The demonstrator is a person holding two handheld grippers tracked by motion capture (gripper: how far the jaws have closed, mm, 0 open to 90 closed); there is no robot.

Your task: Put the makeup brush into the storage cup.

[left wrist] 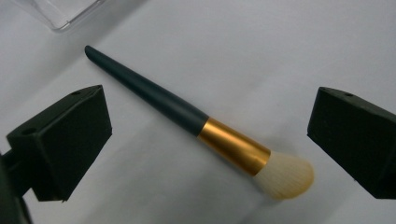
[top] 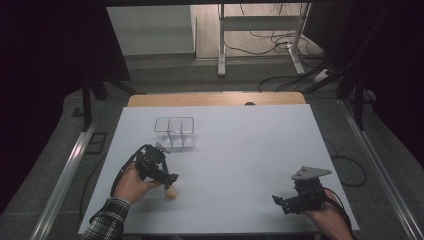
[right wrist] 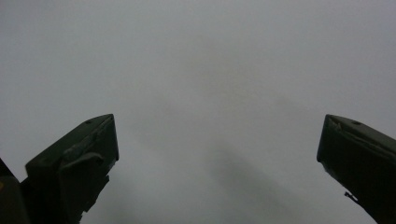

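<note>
A makeup brush (left wrist: 187,116) with a dark handle, a gold ferrule and pale bristles lies flat on the white table. Its bristle end (top: 171,193) pokes out from under my left gripper (top: 167,177). In the left gripper view my left gripper (left wrist: 208,140) hangs open over the brush, one jaw on each side, touching nothing. My right gripper (top: 280,202) rests low at the near right of the table, open, and my right gripper (right wrist: 217,158) has bare table between its jaws.
A clear plastic organiser with compartments (top: 174,132) stands beyond the left gripper; its corner (left wrist: 60,11) shows at the top left of the left gripper view. The white table (top: 240,150) ends in a wooden strip at the far edge.
</note>
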